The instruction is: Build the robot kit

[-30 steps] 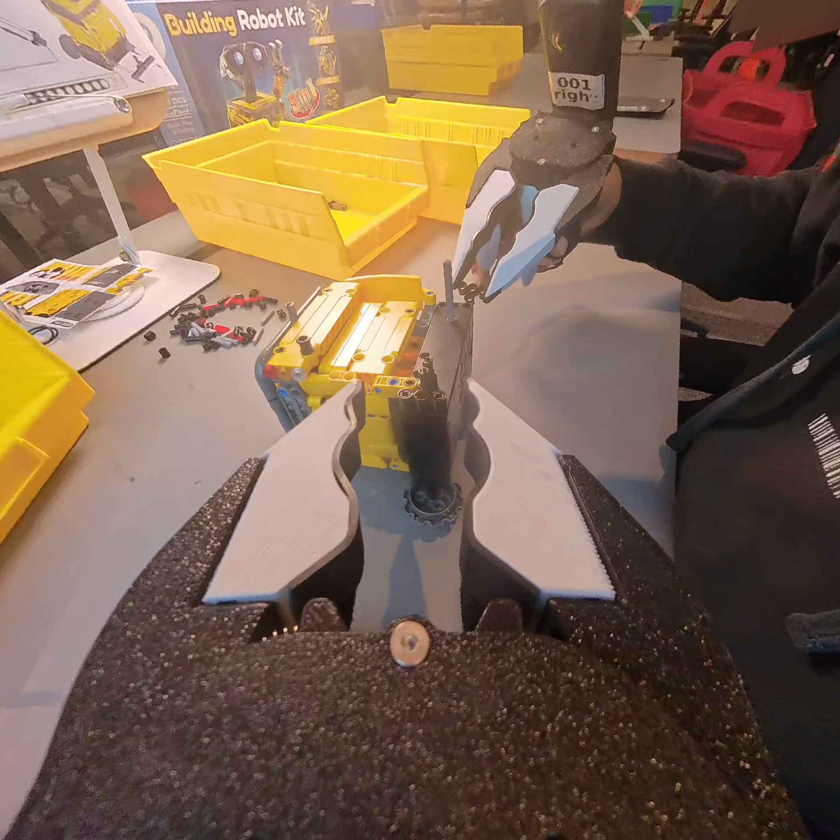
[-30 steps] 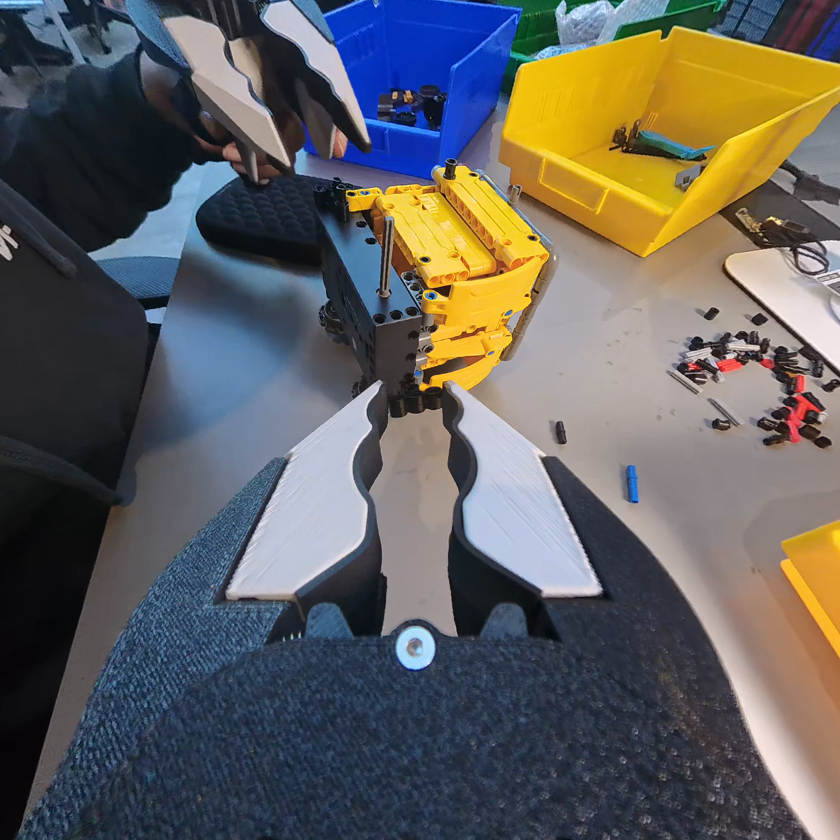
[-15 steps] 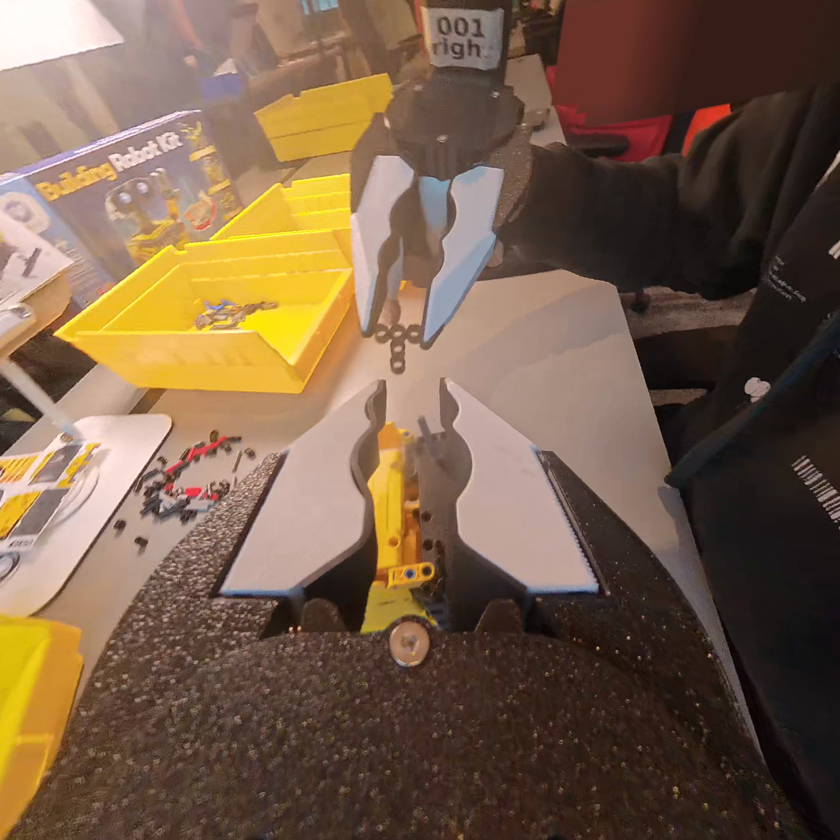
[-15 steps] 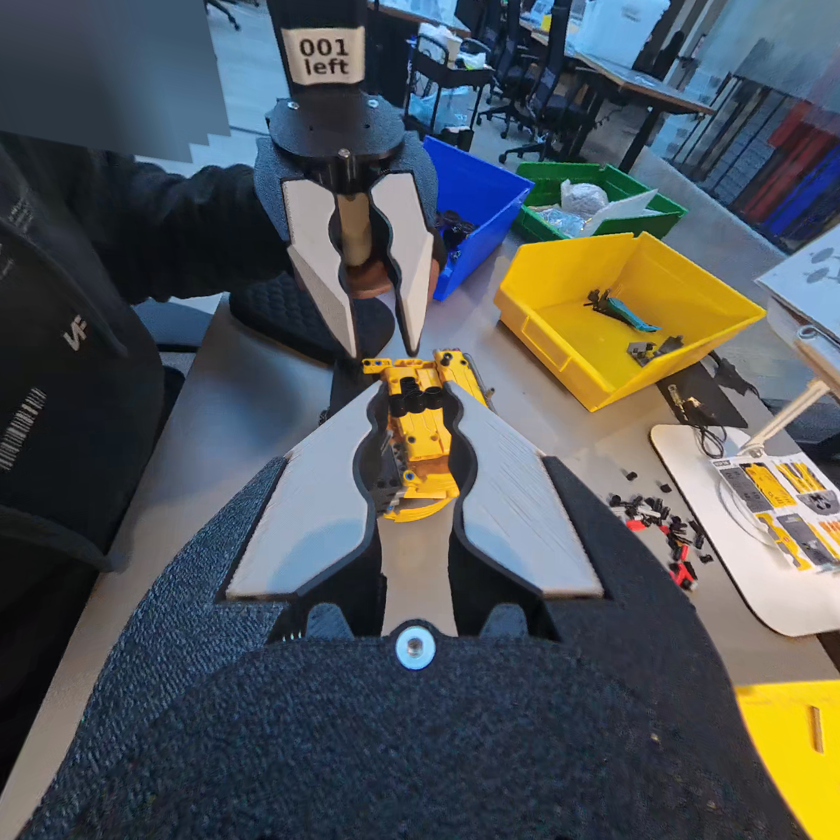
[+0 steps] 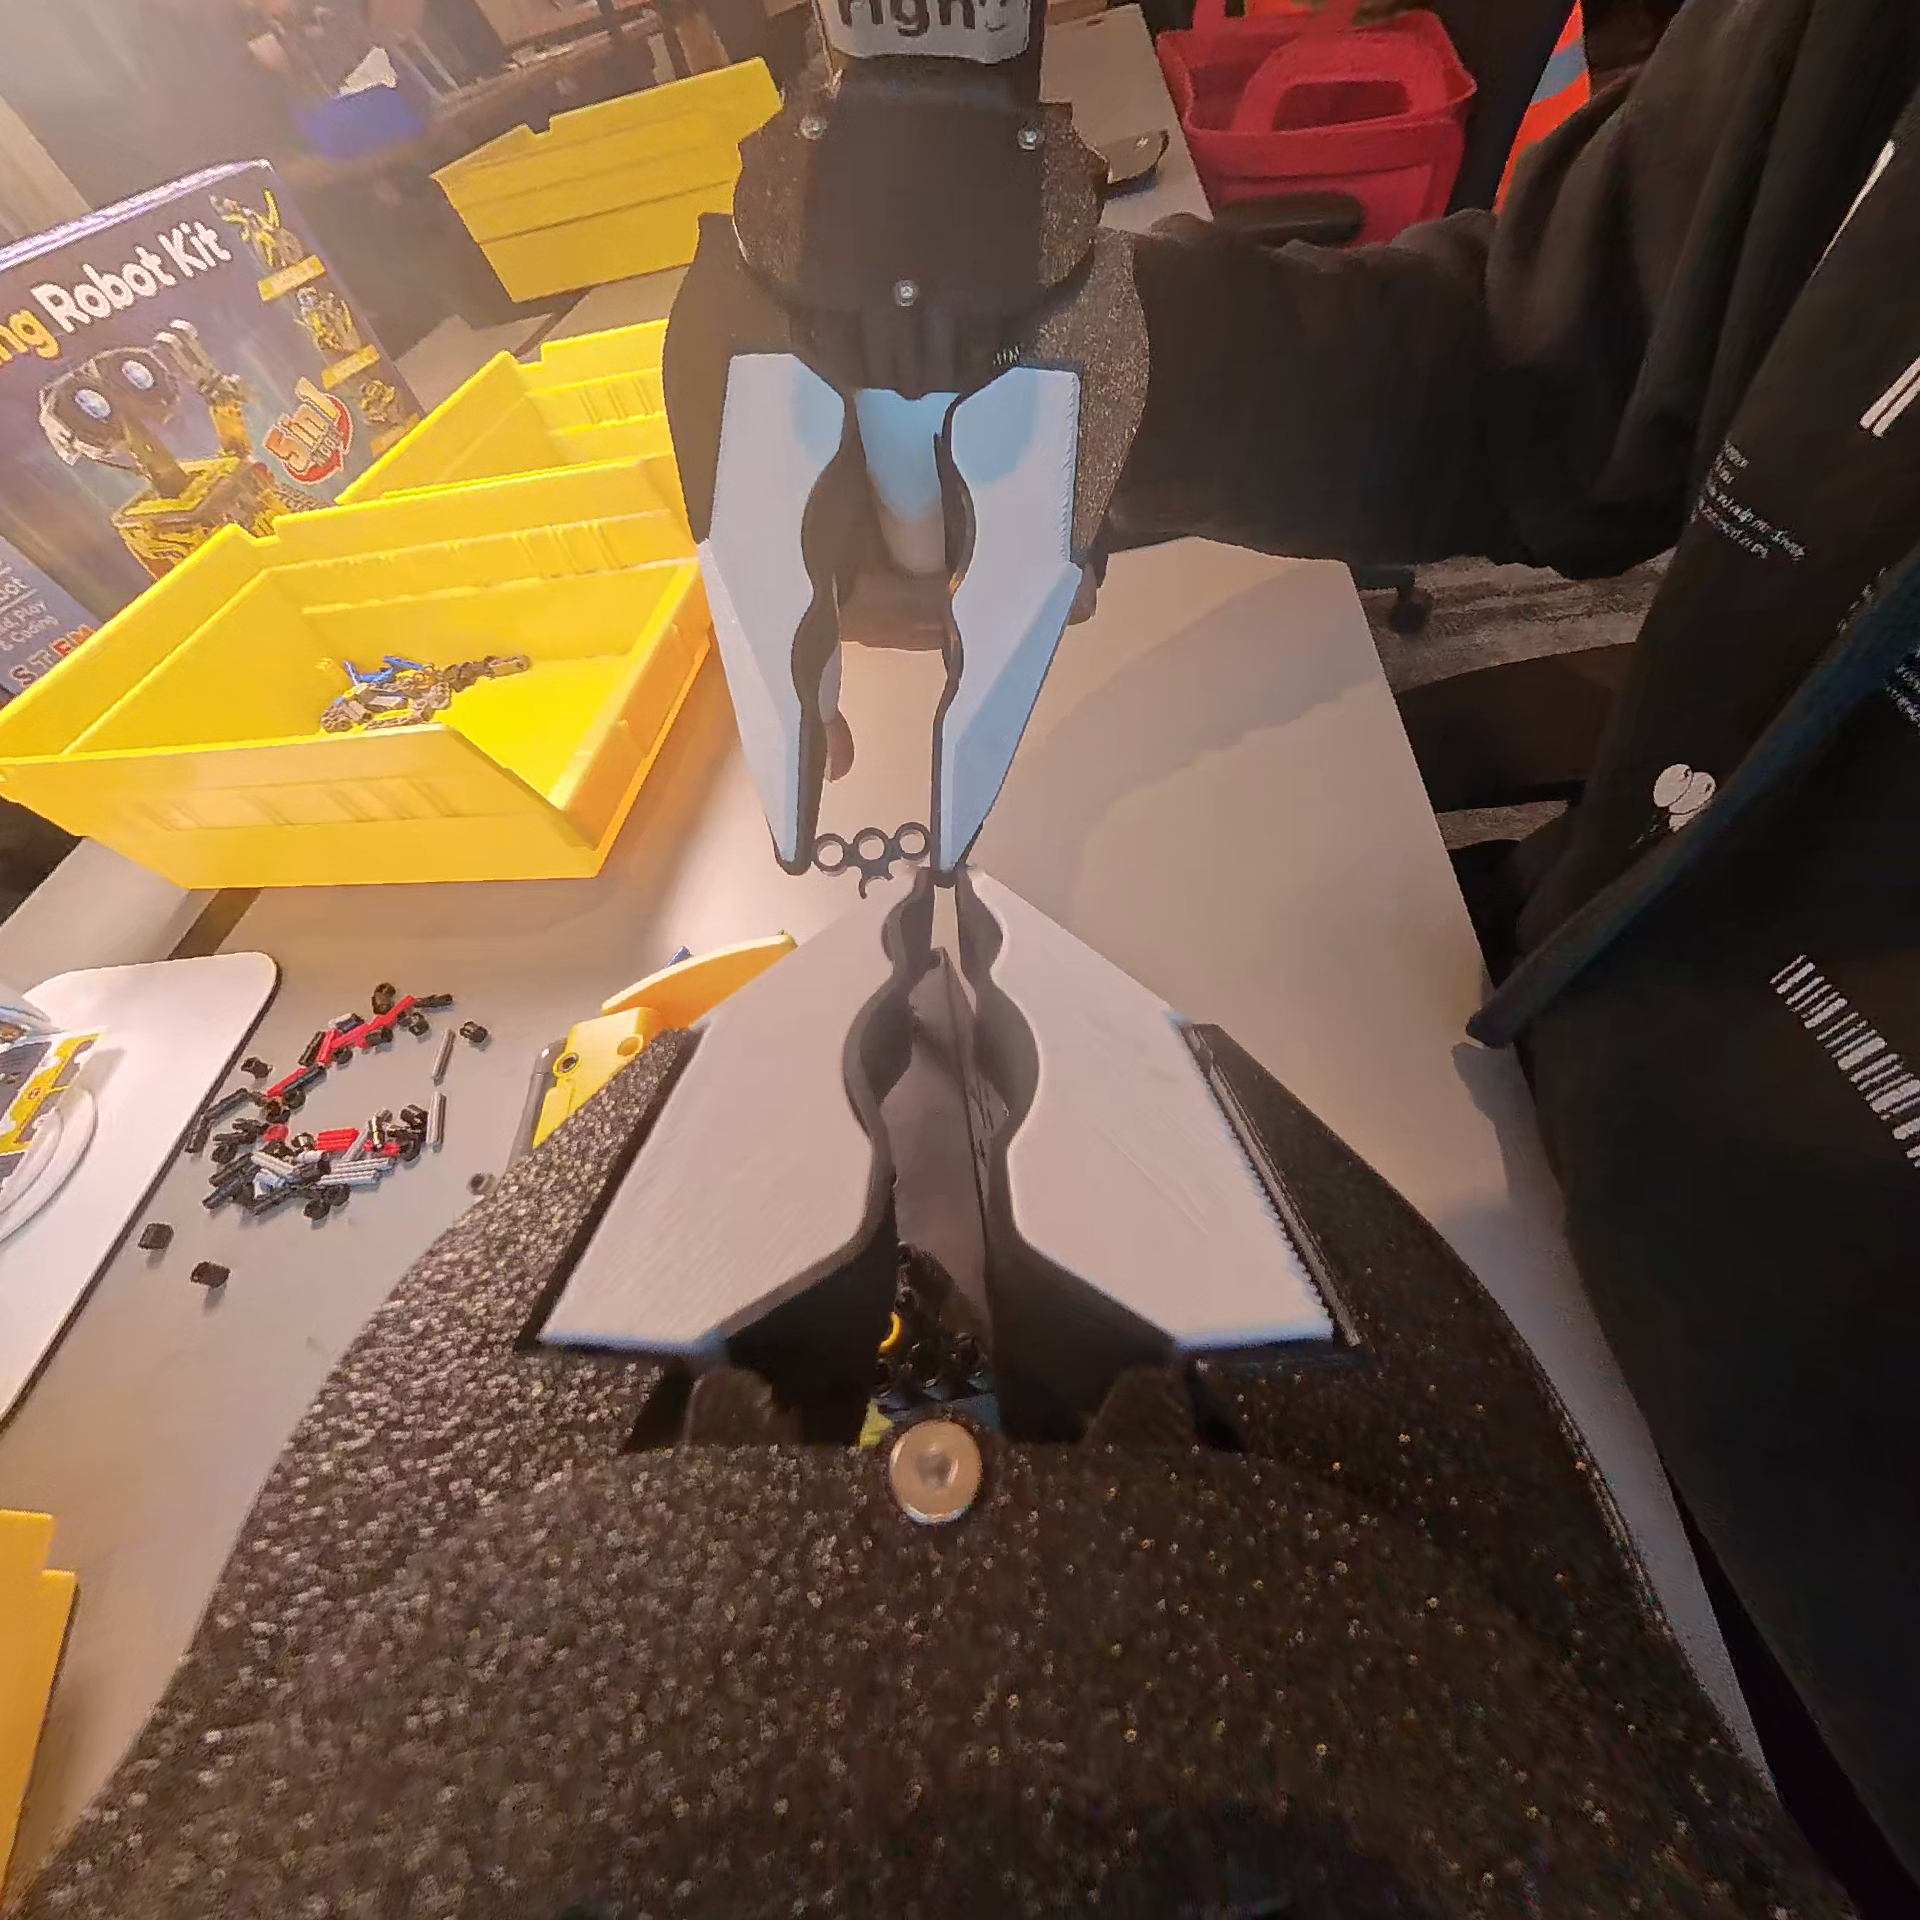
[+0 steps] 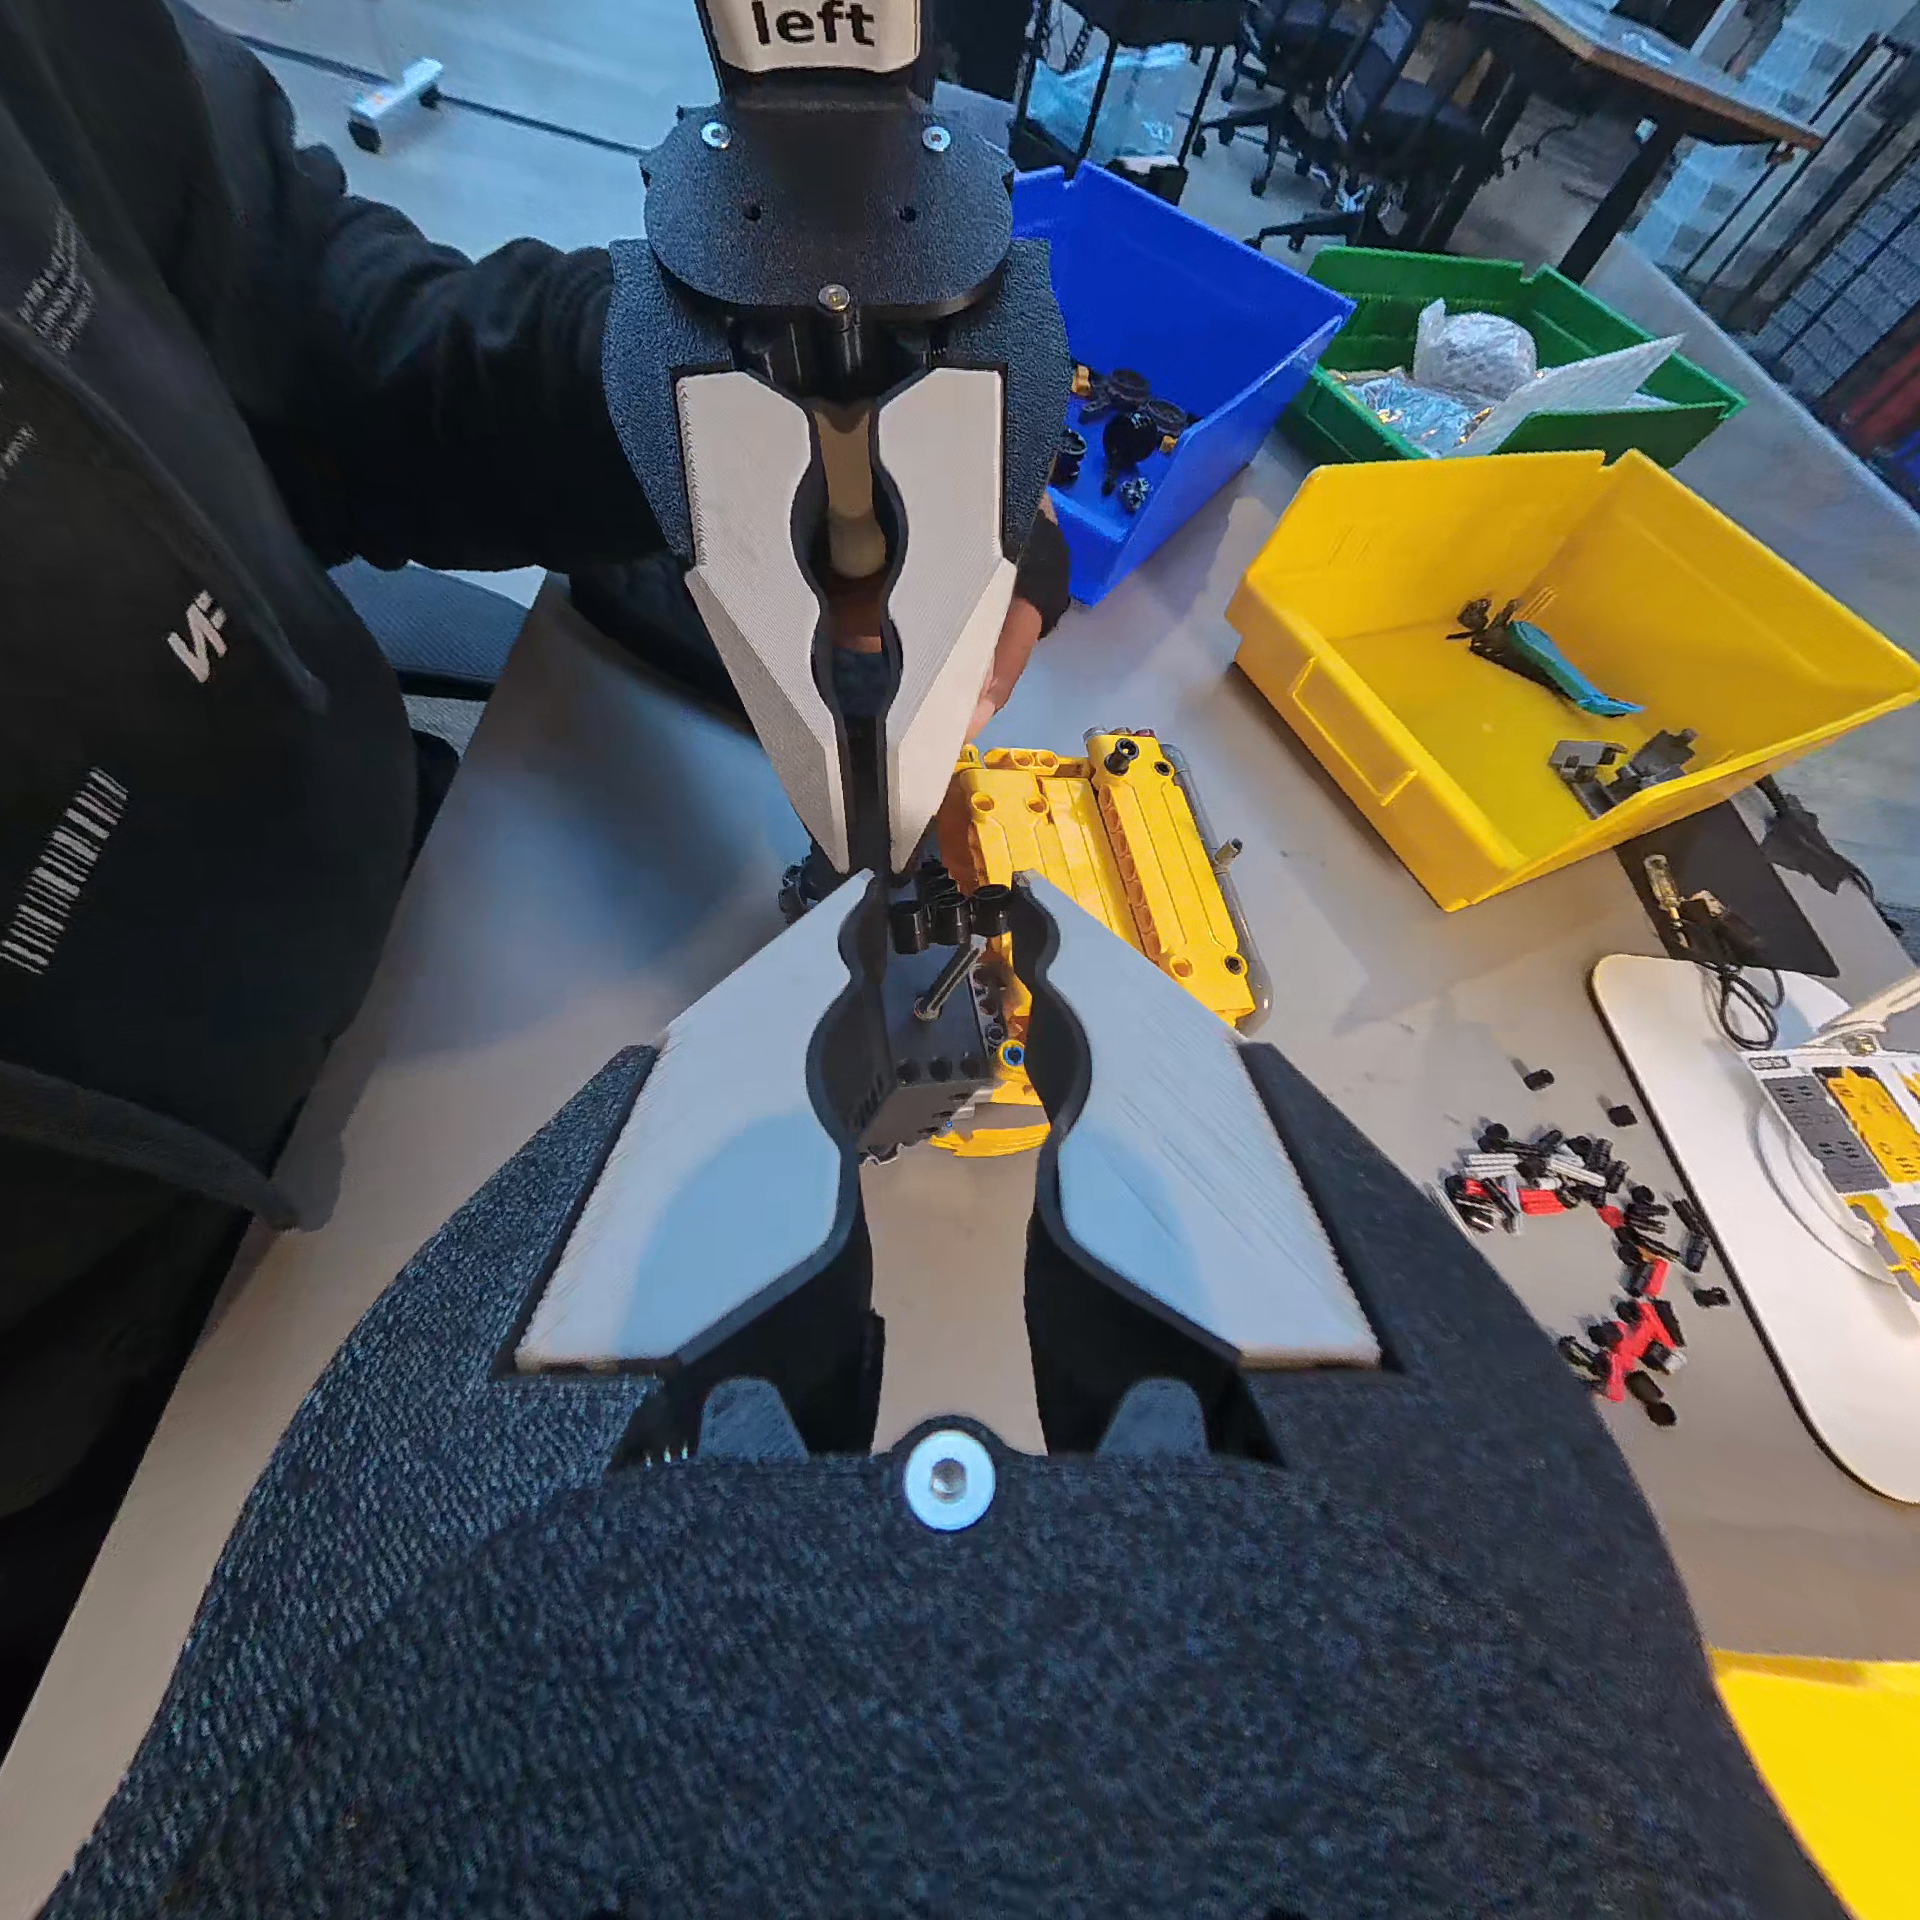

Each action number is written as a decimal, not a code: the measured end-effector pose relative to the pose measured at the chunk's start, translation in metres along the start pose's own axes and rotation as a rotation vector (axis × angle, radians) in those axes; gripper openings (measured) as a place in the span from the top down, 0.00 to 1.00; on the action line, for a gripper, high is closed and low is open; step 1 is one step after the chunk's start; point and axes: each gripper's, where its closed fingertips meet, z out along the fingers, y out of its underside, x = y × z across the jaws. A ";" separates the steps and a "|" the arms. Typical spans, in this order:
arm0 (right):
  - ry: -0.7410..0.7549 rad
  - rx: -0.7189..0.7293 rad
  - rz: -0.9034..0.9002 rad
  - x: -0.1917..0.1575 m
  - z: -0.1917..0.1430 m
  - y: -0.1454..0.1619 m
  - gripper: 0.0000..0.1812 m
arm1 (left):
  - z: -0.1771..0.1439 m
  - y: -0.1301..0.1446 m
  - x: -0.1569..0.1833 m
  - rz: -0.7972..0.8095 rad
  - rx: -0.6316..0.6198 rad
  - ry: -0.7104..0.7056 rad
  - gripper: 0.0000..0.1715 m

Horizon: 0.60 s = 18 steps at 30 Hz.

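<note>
Two handheld grippers meet tip to tip above a grey table (image 6: 582, 935). Right gripper (image 6: 940, 899) pinches a black three-hole connector (image 5: 871, 847); left gripper (image 5: 940, 899) is closed, empty, over the yellow-and-black brick model (image 6: 1101, 883).

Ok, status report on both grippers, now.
Right gripper shut on black connector, above the table. Left gripper shut, tips at connector's end. Yellow model on table beneath.

Left gripper (image 5: 940, 894), fingers nearly touching, points at twelve o'clock toward the right gripper (image 5: 871, 857), which pinches a small black three-ring connector (image 5: 871, 850). Yellow bin (image 5: 312, 790) sits at ten o'clock, loose pins (image 5: 322, 1122) at nine.
</note>
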 end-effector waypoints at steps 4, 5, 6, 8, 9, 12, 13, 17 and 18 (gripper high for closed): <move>-0.012 0.016 -0.003 -0.002 0.001 0.000 0.87 | -0.001 0.001 0.001 -0.008 0.007 0.003 0.99; -0.014 0.027 -0.007 -0.002 0.001 -0.001 0.87 | -0.001 0.000 0.002 -0.011 0.016 0.007 0.99; -0.017 0.039 -0.007 -0.003 0.001 -0.002 0.87 | -0.002 -0.001 0.003 -0.013 0.027 0.010 1.00; -0.025 0.063 -0.009 -0.004 0.000 -0.005 0.87 | -0.003 -0.003 0.004 -0.016 0.049 0.018 1.00; -0.025 0.076 -0.011 -0.005 -0.001 -0.006 0.87 | -0.004 -0.005 0.004 -0.016 0.063 0.021 1.00; -0.042 0.107 0.000 -0.006 -0.003 -0.009 0.87 | -0.005 -0.009 0.006 -0.009 0.094 0.028 1.00; -0.049 0.112 0.003 -0.007 -0.003 -0.010 0.90 | -0.005 -0.009 0.005 -0.007 0.097 0.022 1.00; -0.064 0.117 -0.017 -0.012 -0.002 -0.008 0.99 | -0.005 -0.007 0.000 -0.005 0.084 0.003 1.00; -0.060 0.115 -0.010 -0.010 -0.001 -0.008 0.99 | -0.005 -0.006 -0.001 -0.003 0.076 -0.004 1.00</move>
